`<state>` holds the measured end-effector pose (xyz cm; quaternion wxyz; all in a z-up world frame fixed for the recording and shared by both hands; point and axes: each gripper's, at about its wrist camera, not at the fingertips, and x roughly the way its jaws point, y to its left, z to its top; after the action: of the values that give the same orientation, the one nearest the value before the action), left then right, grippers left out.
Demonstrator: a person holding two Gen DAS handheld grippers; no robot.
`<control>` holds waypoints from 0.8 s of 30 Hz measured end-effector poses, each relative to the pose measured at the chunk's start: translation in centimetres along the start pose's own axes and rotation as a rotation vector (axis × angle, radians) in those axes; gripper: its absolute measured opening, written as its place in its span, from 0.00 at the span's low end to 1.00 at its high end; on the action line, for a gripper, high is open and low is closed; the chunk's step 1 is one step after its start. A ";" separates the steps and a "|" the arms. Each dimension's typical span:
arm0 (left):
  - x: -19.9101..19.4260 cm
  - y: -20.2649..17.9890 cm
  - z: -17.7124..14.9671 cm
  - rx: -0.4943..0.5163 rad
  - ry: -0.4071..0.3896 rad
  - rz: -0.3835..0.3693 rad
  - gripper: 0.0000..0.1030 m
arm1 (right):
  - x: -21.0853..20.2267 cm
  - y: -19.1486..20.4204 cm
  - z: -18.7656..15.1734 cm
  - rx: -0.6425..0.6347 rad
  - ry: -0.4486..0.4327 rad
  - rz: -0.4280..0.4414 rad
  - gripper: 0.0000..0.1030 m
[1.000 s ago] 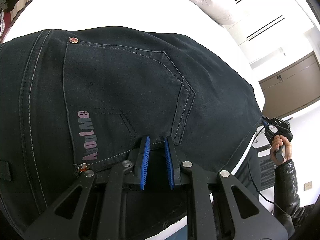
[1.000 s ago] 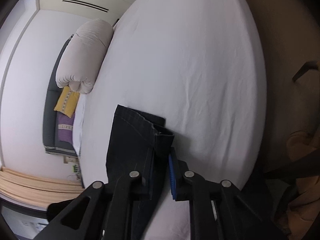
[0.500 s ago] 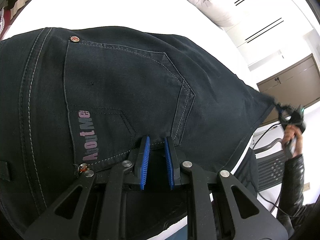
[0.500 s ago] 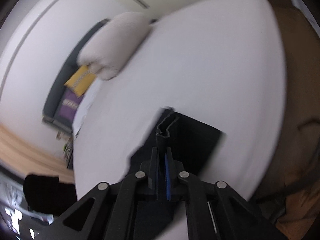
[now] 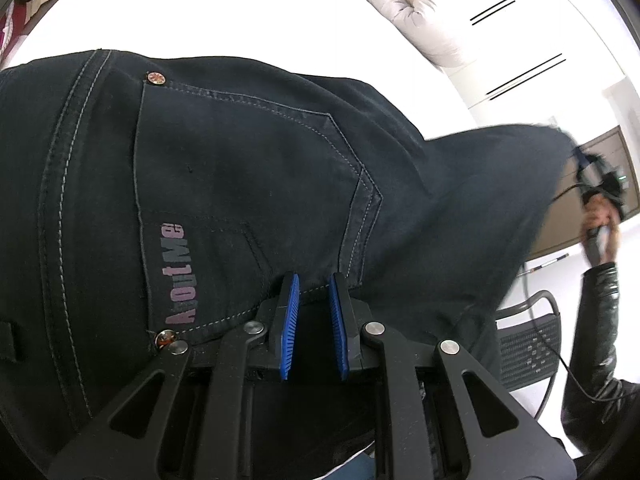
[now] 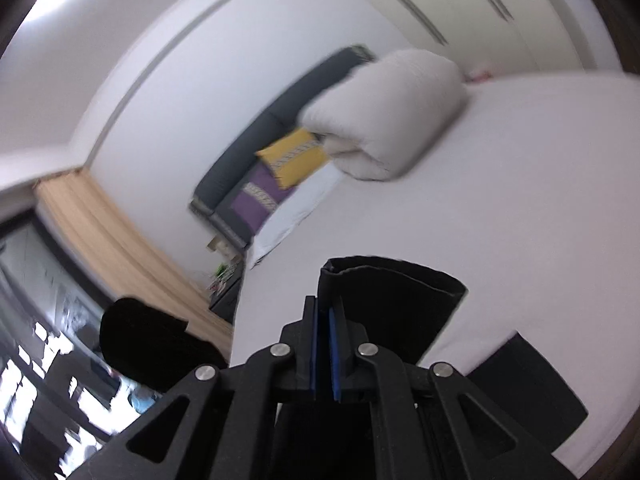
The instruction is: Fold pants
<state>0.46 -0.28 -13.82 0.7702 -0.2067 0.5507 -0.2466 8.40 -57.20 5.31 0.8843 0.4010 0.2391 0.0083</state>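
Dark denim pants (image 5: 224,184) lie on a white bed (image 5: 248,12), back pocket up, filling the left wrist view. My left gripper (image 5: 314,284) rests on the pants by the pocket's lower edge; its blue pads stand a little apart with no cloth between them. My right gripper (image 6: 325,312) is shut on the leg hem (image 6: 384,292) and holds it lifted above the bed (image 6: 520,200). In the left wrist view the right gripper (image 5: 600,184) holds the raised leg end (image 5: 500,168) at the far right.
A rolled white duvet (image 6: 392,108) lies at the head of the bed, also in the left wrist view (image 5: 404,4). Yellow and purple cushions (image 6: 288,160) sit against a dark headboard. A chair (image 5: 528,344) stands beside the bed. A wooden cabinet (image 5: 616,152) is behind.
My right gripper closed on the leg hem and lifted it up off the bed, swinging upward. The left gripper has stayed in place on the pocket.
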 end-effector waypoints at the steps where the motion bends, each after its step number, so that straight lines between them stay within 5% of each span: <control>1: 0.0 0.0 -0.1 0.006 0.002 0.005 0.15 | 0.5 -2.8 -1.0 0.070 0.007 -0.019 0.06; 6: 0.2 -0.1 0.0 0.038 0.022 0.019 0.15 | -0.1 -17.6 -8.8 0.467 0.026 -0.142 0.06; 9: 0.3 -0.3 0.1 0.049 0.031 0.030 0.15 | -1.5 -21.3 -11.3 0.552 0.018 -0.183 0.06; 24: 1.5 -2.2 -0.6 0.085 0.064 0.077 0.15 | -2.7 -21.1 -11.3 0.537 -0.038 -0.264 0.05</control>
<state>-0.04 -2.98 -13.84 0.7692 -0.1446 0.5716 -0.2463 -2.63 -64.14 -14.99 0.7443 0.5862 0.2660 -0.1778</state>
